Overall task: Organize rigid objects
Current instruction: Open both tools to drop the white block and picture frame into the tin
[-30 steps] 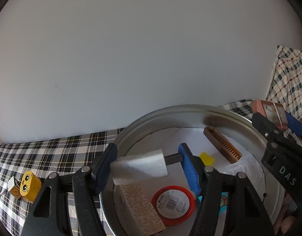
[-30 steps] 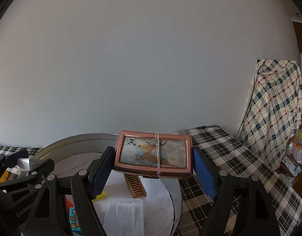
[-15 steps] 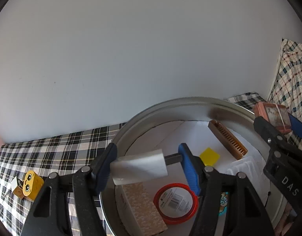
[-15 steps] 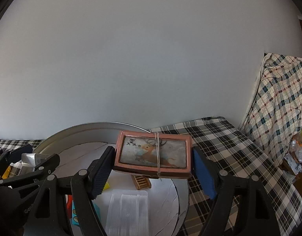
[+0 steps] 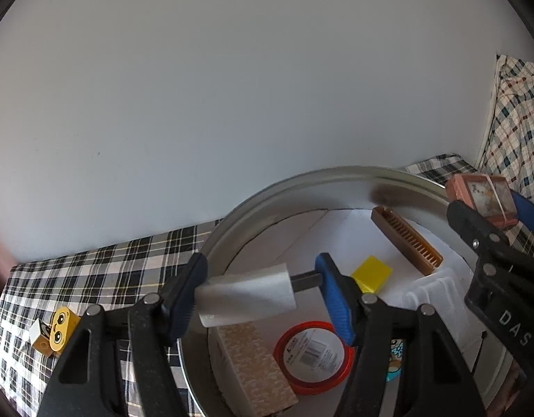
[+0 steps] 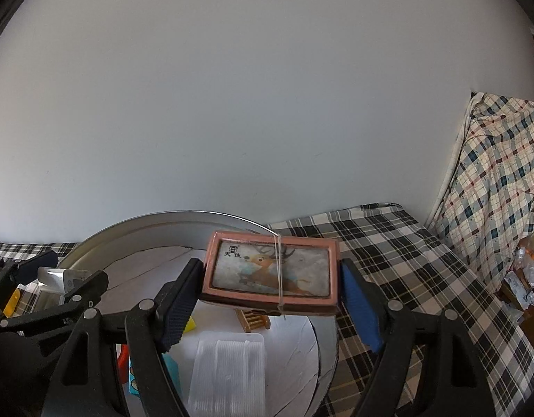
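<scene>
A round metal basin (image 5: 301, 180) sits on a plaid cloth against the wall. My left gripper (image 5: 261, 292) hovers over the basin's near left side, shut on a white plug adapter (image 5: 246, 295) with a dark prong. My right gripper (image 6: 271, 304) is shut on a pink box with a deer picture (image 6: 270, 274), banded with string, above the basin's right part (image 6: 145, 222). The left wrist view shows that pink box (image 5: 482, 198) at the far right. The right wrist view has the adapter (image 6: 55, 276) at its left edge.
In the basin lie a brown comb-like piece (image 5: 405, 239), a yellow square (image 5: 371, 272), a red-rimmed lid (image 5: 313, 354), a beige patterned box (image 5: 256, 368) and a clear plastic case (image 6: 228, 371). A yellow face block (image 5: 60, 328) rests on the cloth at left. A plaid-draped object (image 6: 492, 173) stands at right.
Both views have tilted slightly: the basin has slid left in the right wrist view and the comb is more hidden under the pink box. Both grips are unchanged.
</scene>
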Motion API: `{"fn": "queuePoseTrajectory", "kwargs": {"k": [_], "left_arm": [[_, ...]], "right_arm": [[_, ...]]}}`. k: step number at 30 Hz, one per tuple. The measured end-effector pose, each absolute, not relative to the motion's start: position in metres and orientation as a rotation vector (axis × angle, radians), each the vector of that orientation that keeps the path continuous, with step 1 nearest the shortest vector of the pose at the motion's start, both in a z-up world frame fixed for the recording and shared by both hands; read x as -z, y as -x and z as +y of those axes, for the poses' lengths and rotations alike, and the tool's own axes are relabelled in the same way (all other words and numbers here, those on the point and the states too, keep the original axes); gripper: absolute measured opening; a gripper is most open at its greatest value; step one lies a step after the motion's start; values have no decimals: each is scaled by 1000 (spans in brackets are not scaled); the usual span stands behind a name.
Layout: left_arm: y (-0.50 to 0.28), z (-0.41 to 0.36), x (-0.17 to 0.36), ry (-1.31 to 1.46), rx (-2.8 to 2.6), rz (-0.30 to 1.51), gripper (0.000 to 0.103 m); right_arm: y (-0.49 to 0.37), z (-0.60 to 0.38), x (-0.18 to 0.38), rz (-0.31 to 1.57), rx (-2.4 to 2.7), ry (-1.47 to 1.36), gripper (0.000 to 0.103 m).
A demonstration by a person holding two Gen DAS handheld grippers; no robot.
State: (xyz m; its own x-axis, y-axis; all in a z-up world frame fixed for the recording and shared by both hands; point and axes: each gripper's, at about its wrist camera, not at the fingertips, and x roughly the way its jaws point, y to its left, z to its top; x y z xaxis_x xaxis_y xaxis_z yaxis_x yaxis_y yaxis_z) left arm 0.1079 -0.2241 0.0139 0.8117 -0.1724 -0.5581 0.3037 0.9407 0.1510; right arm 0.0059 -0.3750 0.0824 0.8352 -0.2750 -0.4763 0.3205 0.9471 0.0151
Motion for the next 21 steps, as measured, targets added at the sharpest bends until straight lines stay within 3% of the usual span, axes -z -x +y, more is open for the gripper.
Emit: {"fn": "queuePoseTrajectory", "kwargs": {"k": [8, 10, 11, 12, 14, 21], "left_arm": [[-110, -229, -12, -276, 267, 606, 67], [-106, -234, -13, -306, 284, 587, 84], [-102, -237, -14, -328, 283, 567, 99], [-99, -239, -15, -346, 274, 546, 103], [-93, -245, -13, -391, 260, 511, 103], [-93, -238, -18, -354, 239, 498, 103]], "right_arm": [[-5, -376, -81, 493, 317, -100, 80], [-5, -377, -81, 485, 299, -114, 80], [-4, -377, -81, 483, 292, -123, 82], [-4, -378, -80, 486, 287, -131, 84], [-5, -378, -77, 493, 286, -140, 90], [-2, -367, -77, 470, 310, -105, 90]]}}
